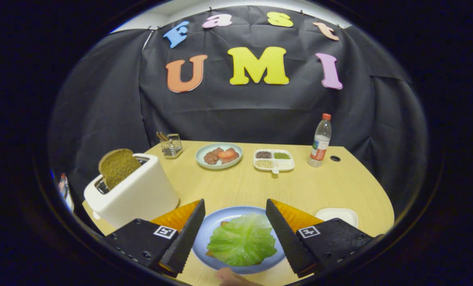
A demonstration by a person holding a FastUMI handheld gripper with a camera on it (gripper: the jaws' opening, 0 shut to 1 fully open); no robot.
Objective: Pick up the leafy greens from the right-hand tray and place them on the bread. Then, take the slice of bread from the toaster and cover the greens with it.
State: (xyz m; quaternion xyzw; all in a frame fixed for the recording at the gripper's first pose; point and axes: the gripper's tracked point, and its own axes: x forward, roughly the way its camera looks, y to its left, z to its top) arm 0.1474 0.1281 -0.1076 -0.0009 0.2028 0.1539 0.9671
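Observation:
A light green lettuce leaf [242,240] lies on a slice of bread, whose brown edges peek out under it, on a blue plate [212,228]. My gripper [235,208] hangs open above the plate, one finger on each side of the leaf, touching nothing. To the left, a white toaster [135,192] holds a brown bread slice [118,166] sticking up out of its slot. A small white tray [339,214] sits just right of the right finger.
Across the wooden table [319,186] stand a wire holder [171,145], a pale plate of meat pieces [219,155], a white divided dish of grains [274,159] and a plastic bottle [320,141]. A fingertip [230,276] rests at the blue plate's near rim.

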